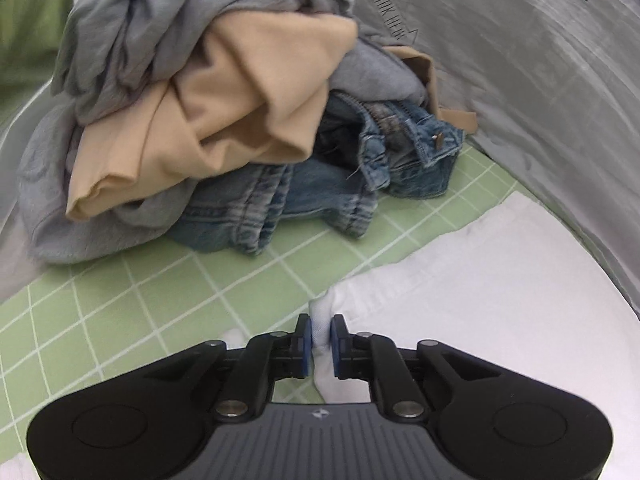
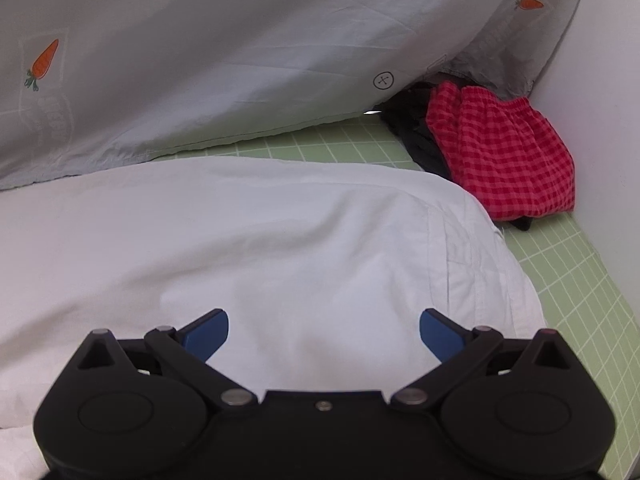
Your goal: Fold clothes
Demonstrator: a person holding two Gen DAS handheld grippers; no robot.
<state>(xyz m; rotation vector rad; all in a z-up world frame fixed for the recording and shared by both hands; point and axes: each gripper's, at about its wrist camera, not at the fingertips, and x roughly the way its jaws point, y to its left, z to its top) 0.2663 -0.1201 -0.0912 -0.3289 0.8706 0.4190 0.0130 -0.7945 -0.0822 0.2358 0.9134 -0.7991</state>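
A white garment point(image 1: 480, 280) lies spread on the green checked sheet point(image 1: 140, 308). My left gripper point(image 1: 321, 334) is shut on a pinched fold at the garment's edge, low over the sheet. In the right wrist view the same white garment point(image 2: 280, 240) fills the middle, with a stitched hem toward the right. My right gripper point(image 2: 324, 330) is open and empty, its blue pads point(image 2: 208, 334) spread just above the white cloth.
A pile of grey, beige and denim clothes point(image 1: 224, 120) lies ahead of the left gripper. A grey quilt with carrot prints point(image 2: 200, 60) runs along the back. Folded red checked shorts point(image 2: 504, 152) on dark clothing sit by the white wall point(image 2: 600, 120).
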